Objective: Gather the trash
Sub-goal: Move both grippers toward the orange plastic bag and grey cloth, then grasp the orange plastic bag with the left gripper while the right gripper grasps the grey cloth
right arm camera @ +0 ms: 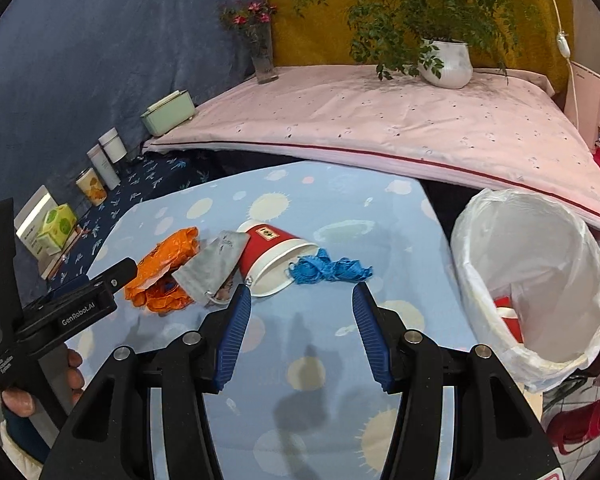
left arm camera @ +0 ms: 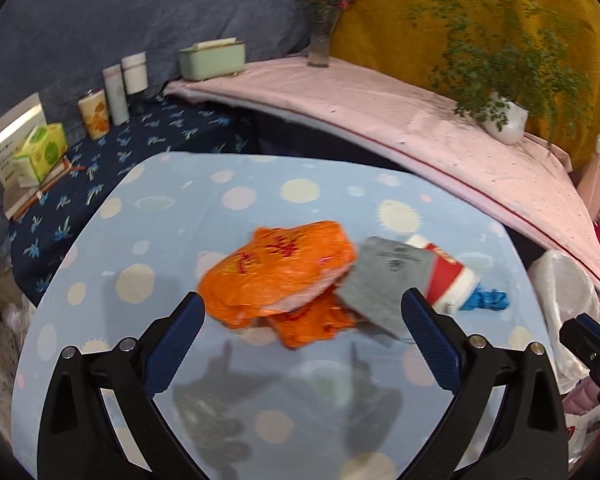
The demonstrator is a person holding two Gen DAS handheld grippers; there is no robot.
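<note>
Your left tongs [left arm camera: 302, 312] gape wide, empty, the crumpled orange plastic wrapper [left arm camera: 278, 270] at their twelve o'clock on the blue dotted desk [left arm camera: 260, 184]. Your right tongs [right arm camera: 300, 300] stand half-open, empty, the tipped red paper cup [right arm camera: 274, 256] at eleven o'clock.

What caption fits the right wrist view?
Open right claw above the red paper cup and blue glove, lined bin alongside.

Both handheld grippers, left [left arm camera: 302, 326] and right [right arm camera: 302, 328], had black plastic frames, round silver screws and ribbed blue finger pads [right arm camera: 232, 340]. The left body bore white "GenRobot.AI" lettering.
</note>
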